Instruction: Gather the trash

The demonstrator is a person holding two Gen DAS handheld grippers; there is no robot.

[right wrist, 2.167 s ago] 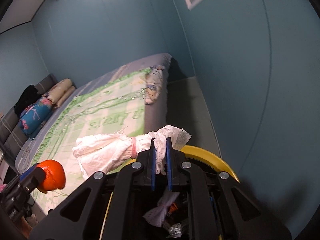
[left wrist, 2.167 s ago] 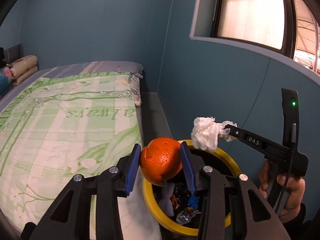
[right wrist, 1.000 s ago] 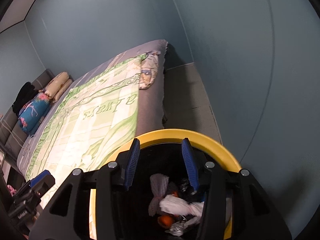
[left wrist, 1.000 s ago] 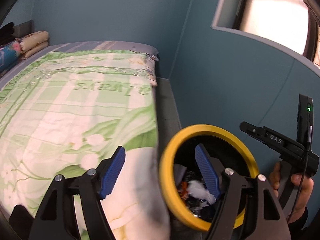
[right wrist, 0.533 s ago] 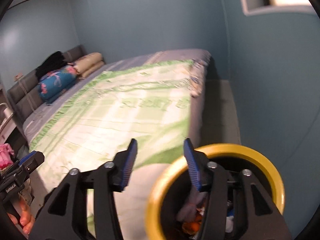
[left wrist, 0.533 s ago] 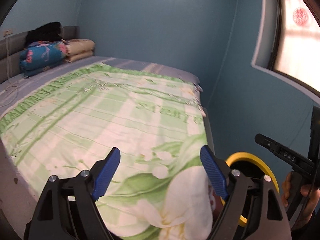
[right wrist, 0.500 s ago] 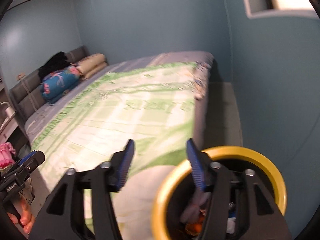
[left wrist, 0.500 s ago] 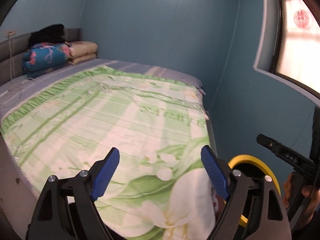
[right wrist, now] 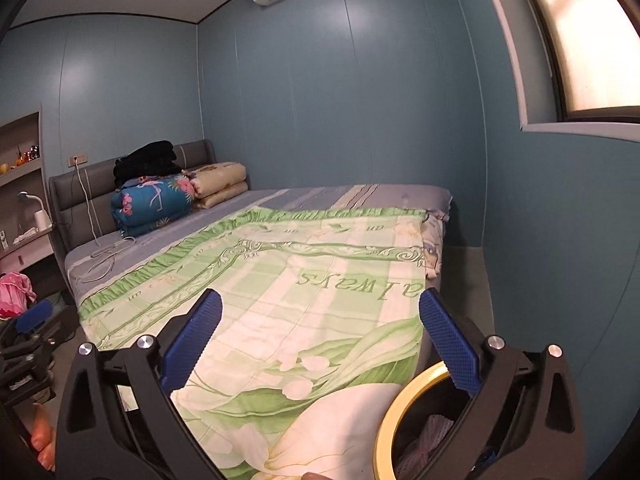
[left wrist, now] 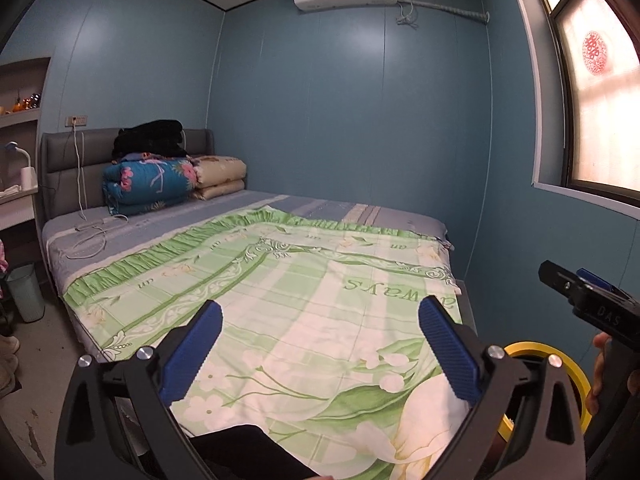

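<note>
The trash bin with a yellow rim [left wrist: 532,348] stands on the floor beside the bed's near right corner, low in both views; its rim [right wrist: 400,408] shows crumpled tissue [right wrist: 428,436] inside. My left gripper [left wrist: 319,312] points over the green floral quilt [left wrist: 320,264], its jaws opening wide with nothing between them. My right gripper [right wrist: 320,300] faces the same quilt [right wrist: 304,256], its jaws also opening and empty. The right gripper [left wrist: 580,300] reaches in at the right edge of the left wrist view, held by a hand [left wrist: 600,368].
Folded blankets [left wrist: 148,184] and dark clothes lie against the grey headboard, with a white cable [left wrist: 92,236] on the sheet. A pale bin [left wrist: 24,292] stands left of the bed. A blue wall and a window [left wrist: 600,112] close the right side.
Both grippers rose and swung from over the yellow bin towards the bed, and their jaws spread wider. The orange peel and the tissue held earlier are gone from the jaws.
</note>
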